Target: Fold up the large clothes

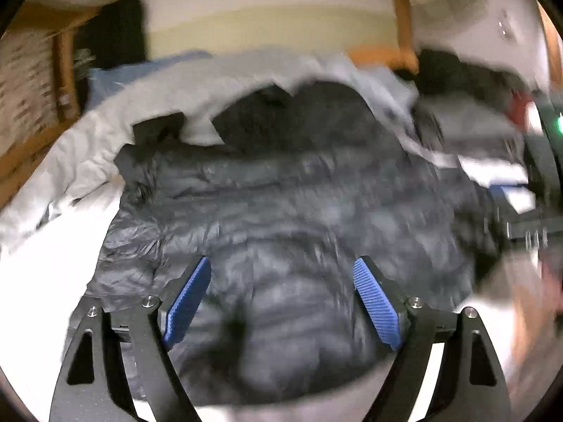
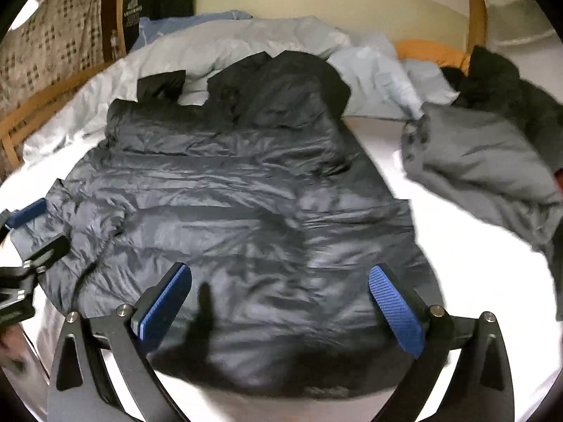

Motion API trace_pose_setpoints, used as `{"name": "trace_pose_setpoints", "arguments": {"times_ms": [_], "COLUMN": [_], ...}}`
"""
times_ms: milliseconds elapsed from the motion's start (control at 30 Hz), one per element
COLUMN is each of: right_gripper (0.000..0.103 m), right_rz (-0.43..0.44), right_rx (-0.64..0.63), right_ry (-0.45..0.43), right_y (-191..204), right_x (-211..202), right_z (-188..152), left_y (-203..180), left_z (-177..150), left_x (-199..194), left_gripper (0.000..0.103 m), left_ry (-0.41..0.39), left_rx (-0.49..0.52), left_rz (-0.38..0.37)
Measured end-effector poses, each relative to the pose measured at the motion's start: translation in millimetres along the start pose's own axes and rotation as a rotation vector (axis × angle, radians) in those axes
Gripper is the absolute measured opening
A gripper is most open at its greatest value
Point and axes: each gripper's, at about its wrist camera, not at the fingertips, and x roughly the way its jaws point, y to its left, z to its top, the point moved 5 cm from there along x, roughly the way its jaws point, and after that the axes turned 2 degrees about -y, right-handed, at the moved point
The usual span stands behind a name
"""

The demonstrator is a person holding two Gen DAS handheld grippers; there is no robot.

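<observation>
Left wrist view: heavy motion blur. Left gripper point(image 1: 281, 302) jaws wide, blue pads point(image 1: 188, 302) well apart, nothing between them. Dark quilted puffer jacket point(image 1: 281, 193) lies spread flat across the white bed sheet point(image 1: 45, 270), filling the centre of the frame, hem end toward the lower edge below the jaws, collar end toward upper centre. Light grey duvet point(image 1: 147, 105) bunched behind the jacket, running from left of frame to upper centre. Wooden bed frame point(image 1: 67, 70) at upper left. At right of frame only blur: a dark shape and a green light; can't tell what they are.

Right wrist view: sharper. Right gripper point(image 2: 279, 302) jaws also wide, nothing pinched; the pads hang above the jacket's lower part, can't tell if they touch the fabric. Puffer jacket point(image 2: 228, 193) centred in frame, flat on the bed sheet point(image 2: 457, 246), collar/hood folded dark at upper centre, one sleeve spread toward lower left. Left gripper point(image 2: 26, 225) shows at the left edge, right by that sleeve end; one blue pad visible, contact can't be told. Grey garment point(image 2: 475, 165) crumpled on the sheet at right, apart from the jacket. Black garment point(image 2: 499, 81) piled behind it at upper right. Duvet point(image 2: 211, 45) and pale blue pillow point(image 2: 373, 70) along the top, orange fabric point(image 2: 432, 52) behind the pillow. Patterned cloth point(image 2: 45, 52) hangs at upper left past the wooden rail.
</observation>
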Motion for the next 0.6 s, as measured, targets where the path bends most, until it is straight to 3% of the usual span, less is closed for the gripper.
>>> {"name": "trace_pose_setpoints", "arguments": {"times_ms": [33,100,167,300,400,500,600], "right_gripper": [0.102,0.102,0.102,0.102,0.102,0.102,0.102], "right_rz": [0.036,0.096,0.059,0.034,0.012,0.012,0.017], "right_rx": [-0.013,-0.068,-0.149,-0.19,-0.205,-0.237,-0.304], "right_ry": [0.017,0.053,0.071,0.09,0.08,0.061,0.07], "right_y": [-3,-7,-11,-13,-4,13,35], "right_x": [-8,-21,-29,-35,-38,-41,-37], "right_z": [-1,-5,-11,-17,-22,-32,-44], "left_y": [3,15,33,61,66,51,30], "left_z": [-5,-16,-25,-40,-43,-38,-47], "left_x": [-8,-25,-31,-23,-29,-45,-45], "left_gripper": [0.083,0.083,0.083,0.083,0.083,0.083,0.083], "left_ry": [0.06,0.099,0.127,0.169,0.117,0.042,0.052], "left_rx": [0.048,0.115,0.159,0.067,0.043,0.032,0.083], "left_rz": [-0.012,-0.023,0.034,0.089,0.205,0.177,0.148]}}
